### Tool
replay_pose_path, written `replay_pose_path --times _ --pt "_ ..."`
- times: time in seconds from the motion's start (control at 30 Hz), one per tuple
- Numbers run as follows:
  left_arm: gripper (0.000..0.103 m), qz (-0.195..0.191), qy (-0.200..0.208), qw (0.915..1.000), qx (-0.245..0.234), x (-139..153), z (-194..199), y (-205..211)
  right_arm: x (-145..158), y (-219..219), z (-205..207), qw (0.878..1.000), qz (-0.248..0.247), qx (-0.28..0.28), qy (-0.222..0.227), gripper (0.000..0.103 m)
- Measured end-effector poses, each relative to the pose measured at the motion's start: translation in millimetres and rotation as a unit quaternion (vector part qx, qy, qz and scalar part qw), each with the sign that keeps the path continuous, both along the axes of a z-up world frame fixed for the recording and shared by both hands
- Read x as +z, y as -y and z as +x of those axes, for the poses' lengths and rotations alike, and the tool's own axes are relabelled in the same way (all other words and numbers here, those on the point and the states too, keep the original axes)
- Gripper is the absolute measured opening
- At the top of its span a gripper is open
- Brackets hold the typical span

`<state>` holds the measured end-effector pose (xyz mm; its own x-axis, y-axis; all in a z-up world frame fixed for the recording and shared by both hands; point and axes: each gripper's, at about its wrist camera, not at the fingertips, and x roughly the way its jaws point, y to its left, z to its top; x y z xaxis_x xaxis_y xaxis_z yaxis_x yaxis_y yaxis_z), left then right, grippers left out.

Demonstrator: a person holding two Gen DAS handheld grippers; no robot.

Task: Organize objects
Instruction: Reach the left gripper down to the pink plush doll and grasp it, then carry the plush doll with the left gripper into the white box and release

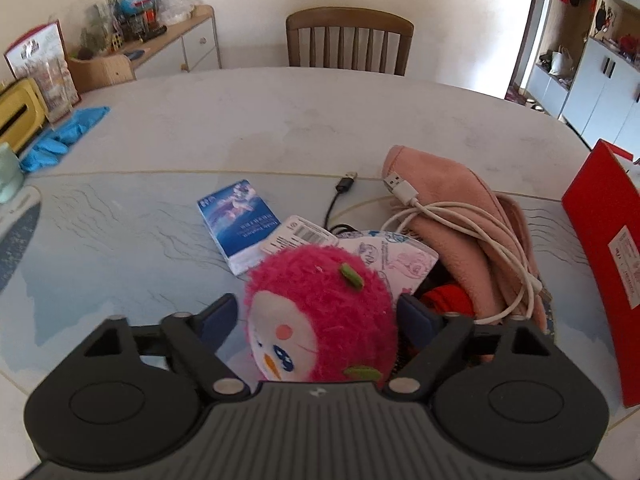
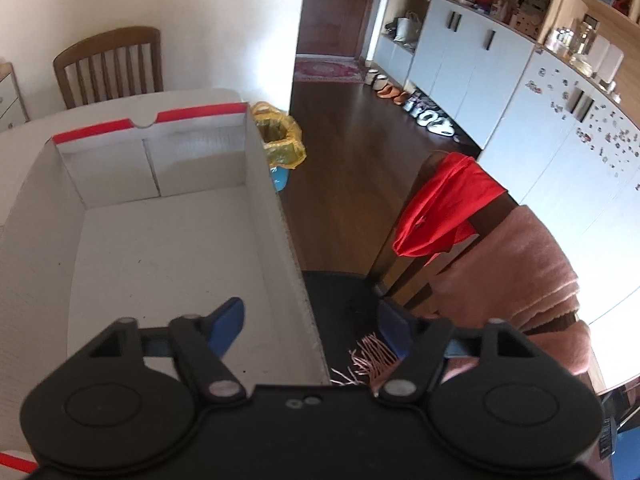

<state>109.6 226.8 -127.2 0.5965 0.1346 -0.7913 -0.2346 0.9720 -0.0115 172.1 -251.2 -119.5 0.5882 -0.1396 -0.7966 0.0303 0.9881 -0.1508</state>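
In the left wrist view my left gripper (image 1: pixel 318 312) has its blue-padded jaws spread wide around a pink plush toy (image 1: pixel 320 312) with a white face; whether the pads press it I cannot tell. Behind the toy lies a pile: a printed face mask (image 1: pixel 396 258), a white USB cable (image 1: pixel 460 220) on a pink cloth (image 1: pixel 448 208), a black cable (image 1: pixel 340 192), and a blue tissue pack (image 1: pixel 236 220). In the right wrist view my right gripper (image 2: pixel 312 320) is open and empty over the right wall of an empty white cardboard box (image 2: pixel 168 248).
The box's red outer side (image 1: pixel 600 240) stands at the table's right. Blue gloves (image 1: pixel 64 136) and a yellow box (image 1: pixel 16 116) lie far left. A wooden chair (image 1: pixel 348 40) is behind the table. A chair draped with red (image 2: pixel 444 204) and pink cloth (image 2: pixel 520 280) stands right of the box.
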Motion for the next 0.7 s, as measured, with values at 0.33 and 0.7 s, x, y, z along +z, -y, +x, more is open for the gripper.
replay_pose_path --times 0.33,0.7 --pt "0.063 0.008 0.007 0.9999 -0.004 5.1 -5.1 1.8 -3.6 -1.9 -0.8 0.999 -0.020 0.018 -0.017 0.015" --pt "0.062 0.012 0.028 0.9992 0.026 51.6 -26.4 25.4 0.3 11.6 -4.9 0.998 0.030 0.043 -0.018 0.007"
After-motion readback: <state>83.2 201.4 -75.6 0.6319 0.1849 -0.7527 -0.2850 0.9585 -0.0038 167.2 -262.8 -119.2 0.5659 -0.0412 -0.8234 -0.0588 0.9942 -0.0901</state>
